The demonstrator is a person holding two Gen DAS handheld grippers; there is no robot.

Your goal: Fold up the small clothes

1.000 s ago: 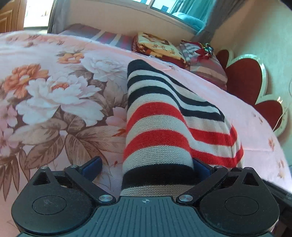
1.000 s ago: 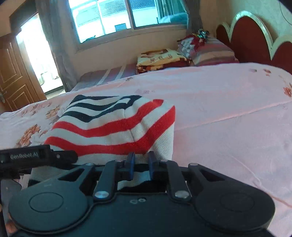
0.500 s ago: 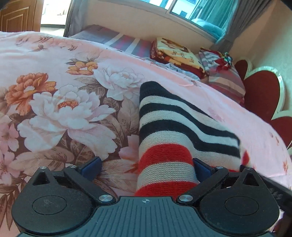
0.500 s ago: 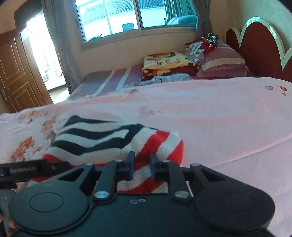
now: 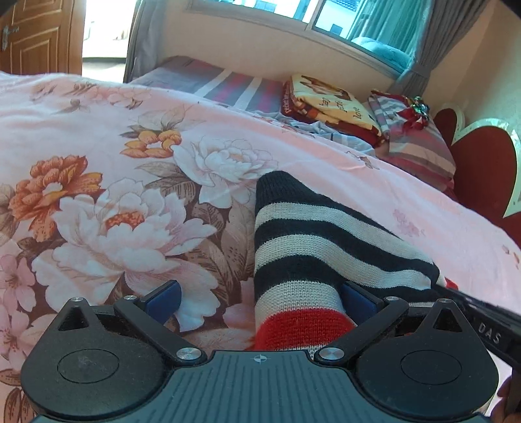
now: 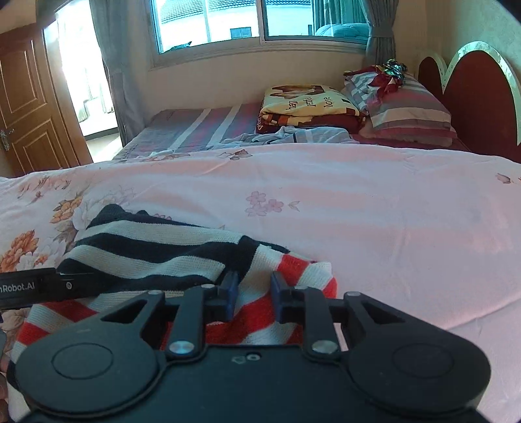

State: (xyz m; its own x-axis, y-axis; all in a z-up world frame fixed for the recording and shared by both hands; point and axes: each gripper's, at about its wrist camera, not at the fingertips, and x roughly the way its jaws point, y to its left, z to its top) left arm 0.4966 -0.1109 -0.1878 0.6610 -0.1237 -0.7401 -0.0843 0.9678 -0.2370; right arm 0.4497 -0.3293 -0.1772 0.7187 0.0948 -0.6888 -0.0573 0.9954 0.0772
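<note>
While lying on the bed, folded over on itself:
Knit top: striped knit top (image 6: pixel 153 257), black and cream stripes on the upper flap, red and cream stripes underneath near the grippers.
Place of the knit top: flat on the pink flowered bedspread (image 6: pixel 374 234), at its near edge, well apart from the pillow.
Landmark: the knit top, used for every place below.
Left gripper: left gripper (image 5: pixel 260 296) wide apart, 2 blue pads far from each other; right pad touching the side of the knit top, left pad over bare bedspread, nothing pinched.
Right gripper: right gripper (image 6: pixel 251 294) with jaws opening, a small gap between the 2 blue pads; red and cream cloth showing in the gap, pads not pressing on it.
Spot of the right gripper: at the right front corner of the knit top, low over it.
Big flowers: white, pink and orange flower print (image 5: pixel 136 224) just left of the knit top.
Folded blanket: yellow and red folded blanket (image 6: pixel 309 105) far behind the knit top, near the wall.
Pillow: striped pillow (image 6: pixel 410 107) far behind the knit top and to the right, next to the folded blanket.
Headboard: dark red headboard (image 6: pixel 472 104) far behind and right of the knit top.
Window: window (image 6: pixel 254 22) on the wall far behind the knit top.
Door: brown door (image 6: pixel 29 110) far to the left of the knit top.
</note>
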